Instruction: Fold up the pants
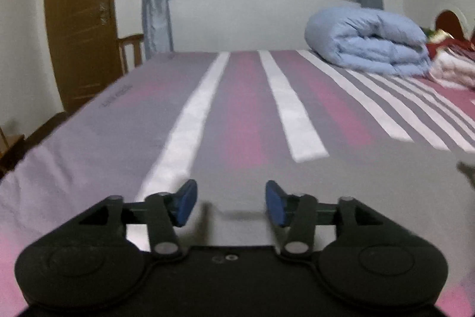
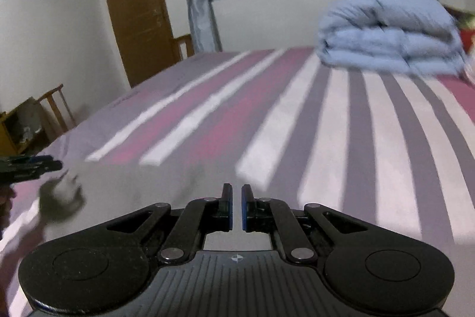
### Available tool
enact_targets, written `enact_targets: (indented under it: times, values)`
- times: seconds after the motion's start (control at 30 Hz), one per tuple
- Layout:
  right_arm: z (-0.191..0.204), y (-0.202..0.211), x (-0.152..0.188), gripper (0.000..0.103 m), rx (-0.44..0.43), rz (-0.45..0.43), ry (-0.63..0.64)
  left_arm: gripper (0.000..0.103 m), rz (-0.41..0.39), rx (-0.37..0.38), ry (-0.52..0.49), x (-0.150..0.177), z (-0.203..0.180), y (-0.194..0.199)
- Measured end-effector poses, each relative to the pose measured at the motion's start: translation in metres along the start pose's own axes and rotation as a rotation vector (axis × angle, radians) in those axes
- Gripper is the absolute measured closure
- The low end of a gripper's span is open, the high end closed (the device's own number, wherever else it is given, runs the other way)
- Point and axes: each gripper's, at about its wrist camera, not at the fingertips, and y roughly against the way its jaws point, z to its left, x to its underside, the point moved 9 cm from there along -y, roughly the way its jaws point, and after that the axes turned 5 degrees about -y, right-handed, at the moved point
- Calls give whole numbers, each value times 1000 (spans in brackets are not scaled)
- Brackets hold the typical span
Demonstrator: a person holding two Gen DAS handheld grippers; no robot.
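My left tool (image 1: 231, 204) hangs released, blue pads spread wide above the grey pants (image 1: 341, 198); these lie flat on the striped bed (image 1: 243, 97), covering its near part; my right tool (image 2: 236, 207) sits nearly clenched over the same grey cloth (image 2: 166, 186), a thin slit between its pads and nothing visibly gripped there; a bunched, blurred bit of fabric (image 2: 61, 199) shows at the left of the right view, just below the other tool (image 2: 32, 165); a rolled blue duvet (image 1: 371, 40) rests far back on the bed.
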Motion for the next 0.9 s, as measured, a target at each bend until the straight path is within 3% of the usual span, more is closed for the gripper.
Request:
enact_targets:
  times: [0.13, 0.2, 0.3, 0.33, 0.37, 0.43, 0.5, 0.53, 0.6, 0.67, 0.7, 0.8, 0.9]
  values:
    - [-16, 15, 59, 99, 55, 104, 28, 54, 96, -26, -39, 35, -15, -20]
    - [-30, 11, 79, 99, 141, 173, 76, 54, 127, -48, -88, 48, -14, -27]
    - [-83, 33, 79, 99, 289, 136, -3, 52, 154, -52, -112, 47, -10, -28]
    - [-106, 45, 78, 99, 345, 120, -40, 50, 168, -85, -130, 47, -7, -29]
    - [-124, 54, 77, 100, 356, 114, -85, 40, 182, -122, -133, 47, -1, -31]
    - [-151, 76, 79, 100, 353, 120, -146, 36, 197, -123, -73, 49, 8, -32]
    - [-166, 106, 71, 99, 375, 80, -202, 38, 171, -160, -58, 42, 14, -20]
    - [-173, 129, 64, 99, 365, 17, -245, 35, 149, -174, -52, 39, 14, -13]
    - [-189, 176, 61, 98, 341, -98, -343, 31, 101, -166, -30, 37, 12, 6]
    - [-213, 219, 65, 98, 374, -193, -457, 21, 64, -144, 3, 39, 7, 21]
    - [-228, 237, 71, 98, 397, -230, -510, 21, 62, -127, 19, 43, 4, 26]
    - [-264, 266, 101, 98, 463, -223, -664, 22, 80, -118, 58, 52, -5, 28]
    - [-272, 274, 117, 98, 479, -227, -719, 22, 75, -123, 98, 55, -10, 28]
